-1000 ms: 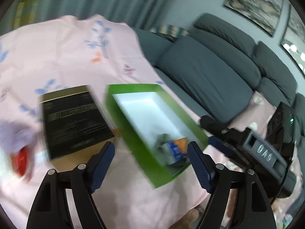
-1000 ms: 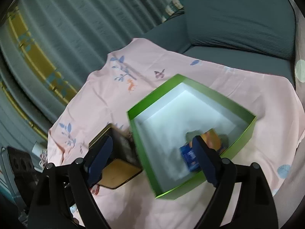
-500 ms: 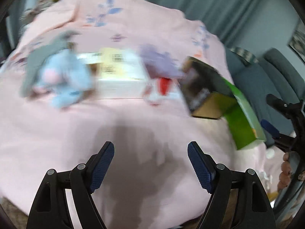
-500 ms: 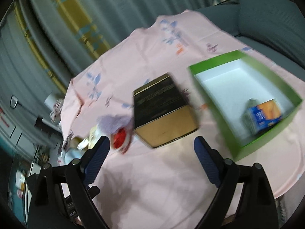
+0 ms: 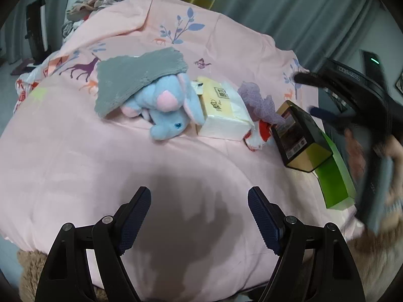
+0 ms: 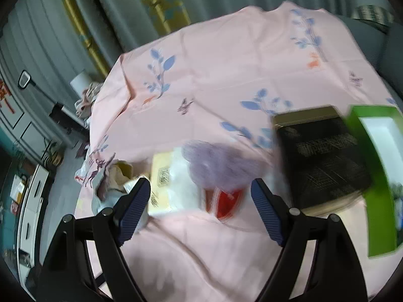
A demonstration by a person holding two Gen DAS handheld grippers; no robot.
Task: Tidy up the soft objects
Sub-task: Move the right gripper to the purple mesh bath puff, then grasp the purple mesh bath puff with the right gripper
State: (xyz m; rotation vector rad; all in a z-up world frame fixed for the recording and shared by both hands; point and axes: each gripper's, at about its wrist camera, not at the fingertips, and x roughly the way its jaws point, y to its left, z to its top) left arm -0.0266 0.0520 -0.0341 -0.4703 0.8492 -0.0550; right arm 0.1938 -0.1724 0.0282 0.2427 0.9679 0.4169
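On the pink sheet lies a blue plush rabbit (image 5: 168,105), half under a grey cloth (image 5: 136,75). Beside it are a tissue pack (image 5: 221,110), a fluffy purple piece (image 5: 259,103) and a red-and-white item (image 5: 262,130). My left gripper (image 5: 199,201) hangs open over bare sheet, well short of them, with nothing between its fingers. My right gripper (image 6: 200,191) points at the purple piece (image 6: 216,163) and red item (image 6: 226,201). Its jaws are closing, and the pads press on nothing. The right wrist view is blurred.
A black-and-gold tin (image 5: 299,138) stands right of the pile, touching a green box (image 5: 332,176) with a white inside (image 6: 382,136). Grey curtains hang behind, with clothes (image 5: 85,5) at the far edge. A grey sofa (image 6: 393,58) is on the right.
Both views have swung left, away from the green box and onto the pile of soft things. The left gripper has dropped lower over the sheet. Both stay empty.
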